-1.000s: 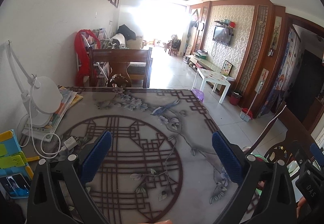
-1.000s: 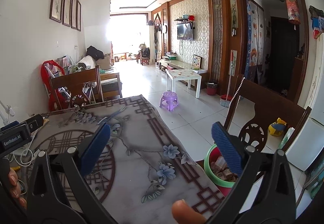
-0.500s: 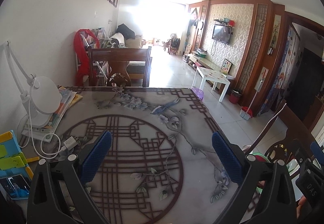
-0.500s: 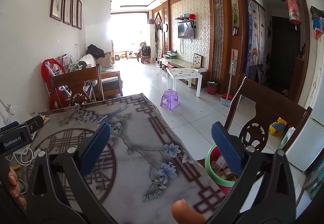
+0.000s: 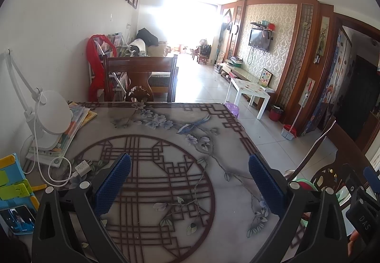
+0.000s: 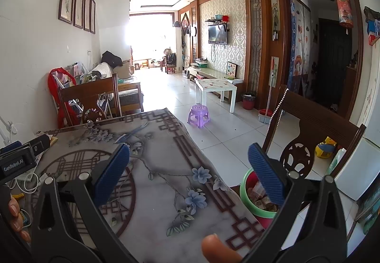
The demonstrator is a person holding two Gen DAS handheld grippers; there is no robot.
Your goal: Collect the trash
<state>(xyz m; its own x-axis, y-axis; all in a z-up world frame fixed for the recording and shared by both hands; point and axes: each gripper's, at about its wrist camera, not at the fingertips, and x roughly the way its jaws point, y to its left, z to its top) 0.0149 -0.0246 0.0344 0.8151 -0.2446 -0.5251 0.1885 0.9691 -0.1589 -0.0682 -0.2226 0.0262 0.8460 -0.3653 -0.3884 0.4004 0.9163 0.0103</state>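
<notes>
Nothing has shifted; right hand-held gripper (image 6: 188, 164) partly hides the trash bin (image 6: 245, 188).

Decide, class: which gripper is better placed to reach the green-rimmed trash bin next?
Right, probably. The right gripper hangs open at the table's right edge, with the trash bin just below its right finger. The left gripper, also open, sits over the table's middle.

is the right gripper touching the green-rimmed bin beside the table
Cannot tell. In the right wrist view the right gripper is open, and one finger overlaps the bin in the picture, so no gap or contact shows plainly.
</notes>
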